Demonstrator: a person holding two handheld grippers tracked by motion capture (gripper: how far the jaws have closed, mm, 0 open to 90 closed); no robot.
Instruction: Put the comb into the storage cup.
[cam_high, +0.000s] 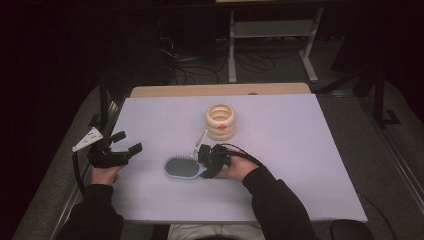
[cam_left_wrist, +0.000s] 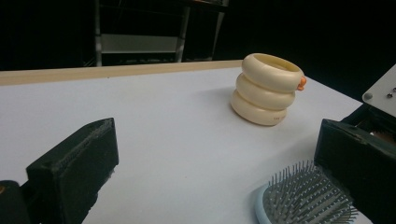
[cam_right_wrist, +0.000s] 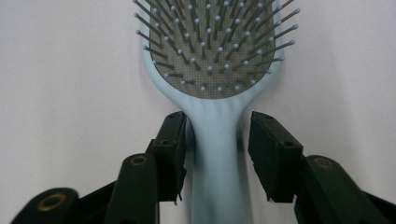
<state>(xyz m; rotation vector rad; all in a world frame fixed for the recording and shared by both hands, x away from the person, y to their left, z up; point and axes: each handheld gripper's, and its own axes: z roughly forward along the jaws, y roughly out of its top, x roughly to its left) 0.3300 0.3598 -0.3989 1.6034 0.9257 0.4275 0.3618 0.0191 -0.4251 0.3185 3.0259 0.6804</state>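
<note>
so from up top the white table (cam_high: 300, 150) takes up most of the middle of the frame, with the cream stacked-ring pot (cam_high: 220, 121) sitting just above centre and the light blue hairbrush (cam_high: 181, 168) lying bristles up just below centre, head pointing to the left of the picture.

my right gripper (cam_high: 210, 162) is down at the brush's handle end. in the right gripper view the handle (cam_right_wrist: 217, 154) runs straight up between the two black jaws. the left-hand jaw looks like it's touching the handle, the right-hand one has a sliver of table showing beside it, so i'd call it not yet clamped, jaws around the handle but not squeezing. bit hard to be sure on the touching side, the shadow muddies it.

left gripper (cam_high: 122, 145) is parked at the left edge of the table, well apart from the brush, jaws spread wide with nothing between them.

to do this grab well i'd keep the handle centred, close evenly so the brush doesn't swivel on the slick top, and bite on the narrow neck just below the head rather than further back.

labels: there's a tiny dark mark low on the pot (cam_left_wrist: 267, 88) in the left gripper view, too small for me to read. nothing on the brush.
</note>
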